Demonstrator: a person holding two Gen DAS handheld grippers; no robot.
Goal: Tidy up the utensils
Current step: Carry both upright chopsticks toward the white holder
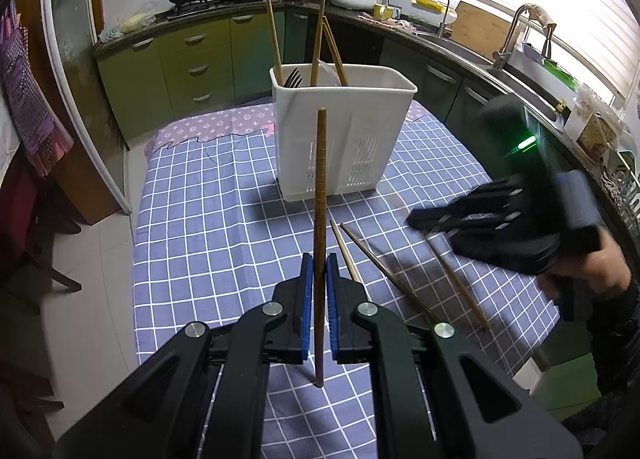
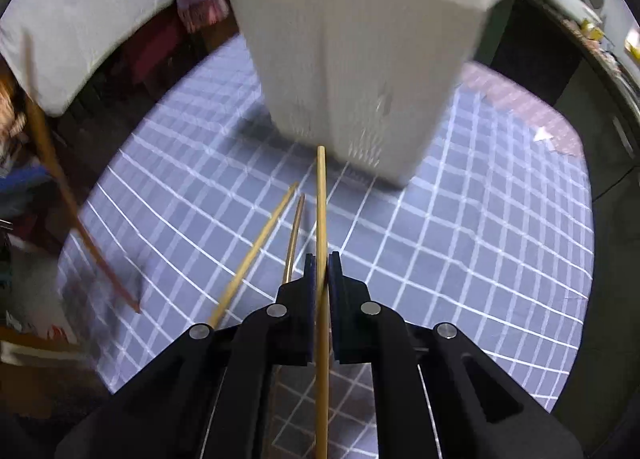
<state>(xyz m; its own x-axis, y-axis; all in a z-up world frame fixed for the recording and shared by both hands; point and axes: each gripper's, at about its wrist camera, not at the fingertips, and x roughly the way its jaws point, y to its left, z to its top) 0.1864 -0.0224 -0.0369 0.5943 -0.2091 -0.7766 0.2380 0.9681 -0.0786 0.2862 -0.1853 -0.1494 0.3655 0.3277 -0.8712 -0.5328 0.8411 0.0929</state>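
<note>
My left gripper (image 1: 319,259) is shut on a dark brown chopstick (image 1: 321,179), which stands up between the blue pads in front of the white utensil holder (image 1: 360,127). The holder has a fork (image 1: 294,78) and several chopsticks in it. My right gripper (image 2: 322,259) is shut on a pale chopstick (image 2: 321,199), a little above the cloth and short of the holder (image 2: 360,59). The left wrist view shows the right gripper (image 1: 416,221) at the right, held by a hand. Two loose chopsticks (image 1: 384,271) (image 2: 256,251) lie on the cloth between the grippers.
The table wears a blue checked cloth (image 1: 200,199) with a pink patterned strip at its far end. Its left edge drops to a tiled floor (image 1: 100,279). Green kitchen cabinets, a stove with woks and a sink (image 1: 500,71) curve round behind the table.
</note>
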